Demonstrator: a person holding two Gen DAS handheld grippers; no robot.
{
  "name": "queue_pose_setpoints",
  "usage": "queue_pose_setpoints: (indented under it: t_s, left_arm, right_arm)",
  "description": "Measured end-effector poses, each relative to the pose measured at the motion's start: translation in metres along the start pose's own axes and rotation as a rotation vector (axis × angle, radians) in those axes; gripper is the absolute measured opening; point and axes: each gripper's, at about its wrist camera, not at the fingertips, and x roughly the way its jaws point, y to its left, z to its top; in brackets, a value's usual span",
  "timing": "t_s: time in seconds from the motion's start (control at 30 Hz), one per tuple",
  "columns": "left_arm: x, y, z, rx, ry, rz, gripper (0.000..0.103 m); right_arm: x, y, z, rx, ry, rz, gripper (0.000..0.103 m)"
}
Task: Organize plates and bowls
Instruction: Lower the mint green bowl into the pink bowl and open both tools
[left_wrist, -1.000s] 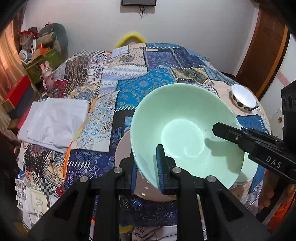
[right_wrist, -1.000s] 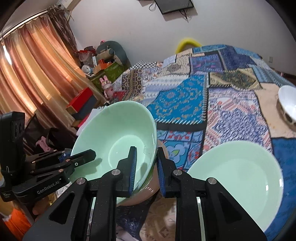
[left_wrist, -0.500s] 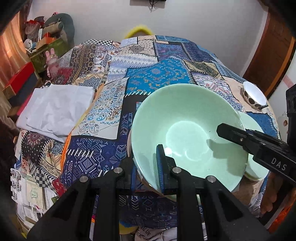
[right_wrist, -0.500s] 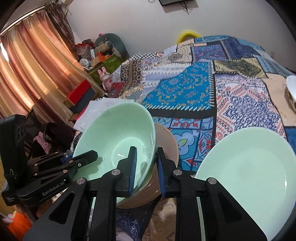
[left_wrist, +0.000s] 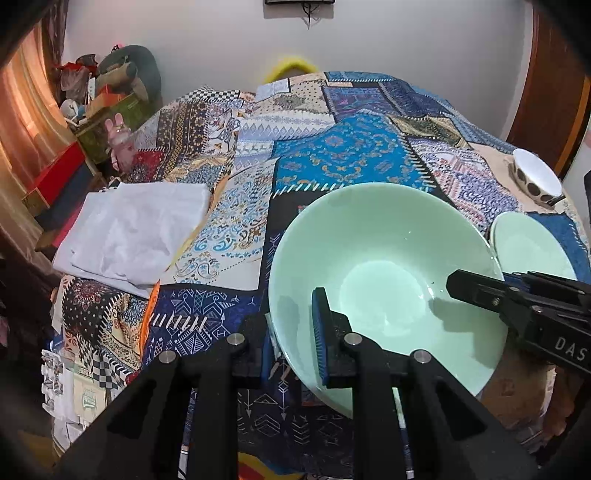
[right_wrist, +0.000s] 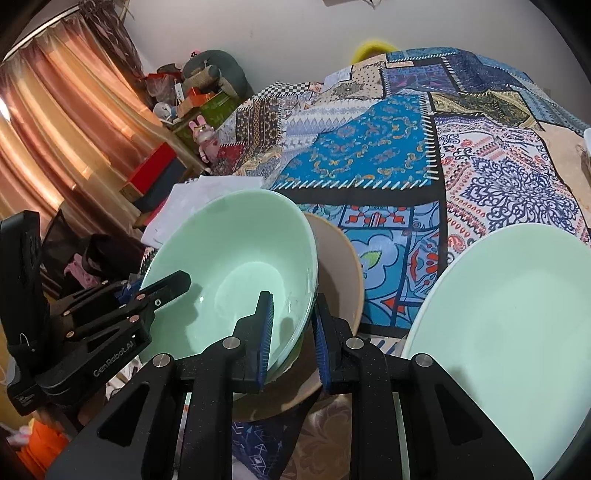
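Green bowl (left_wrist: 384, 280) pinched at opposite rims, over beige plate (right_wrist: 343, 269).

Left gripper (left_wrist: 295, 332) and right gripper (right_wrist: 291, 328) clamped on rim walls; probably rigid, glossy, slippery, breakable; best gripped on rims.

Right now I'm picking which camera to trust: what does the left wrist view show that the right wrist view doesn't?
Only left wrist: the small spotted bowl.

Only right wrist: the tan plate right under the green bowl.

Both: the green bowl, gripped at its rim by the left gripper and right gripper, plus the green plate.
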Motion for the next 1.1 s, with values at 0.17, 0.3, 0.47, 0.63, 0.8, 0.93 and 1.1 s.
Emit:
queue_pose_setpoints:
  t_s: [0.17,0.3,0.47,0.63,0.8,0.93,1.1]
  left_arm:
    - [0.011,0.002,-0.002,-0.002,0.026,-0.01,0.018]
    - [0.015,0.002,-0.002,-0.013,0.031,-0.018,0.018]
    - [0.021,0.005,-0.002,-0.041,0.059,-0.043,0.02]
    - [0.019,0.003,-0.001,-0.026,0.061,-0.037,0.022]
    - [-0.001,0.001,0.004,-0.005,0.012,-0.027,0.021]
    - [-0.024,-0.004,0.014,-0.004,-0.026,-0.033,0.023]
    - [-0.048,-0.015,0.028,-0.013,-0.093,-0.045,0.048]
  right_arm:
    - [-0.002,0.004,0.0,-0.037,-0.015,-0.028,0.021]
    - [-0.001,0.005,0.001,-0.06,-0.01,-0.043,0.022]
    - [-0.003,0.007,0.003,-0.084,0.006,-0.063,0.029]
    - [-0.011,0.005,0.005,-0.086,-0.011,-0.051,0.047]
    - [-0.025,0.006,0.009,-0.117,-0.055,-0.077,0.054]
    - [-0.041,0.002,0.015,-0.13,-0.092,-0.099,0.054]
    - [-0.08,-0.013,0.024,-0.133,-0.174,-0.158,0.054]
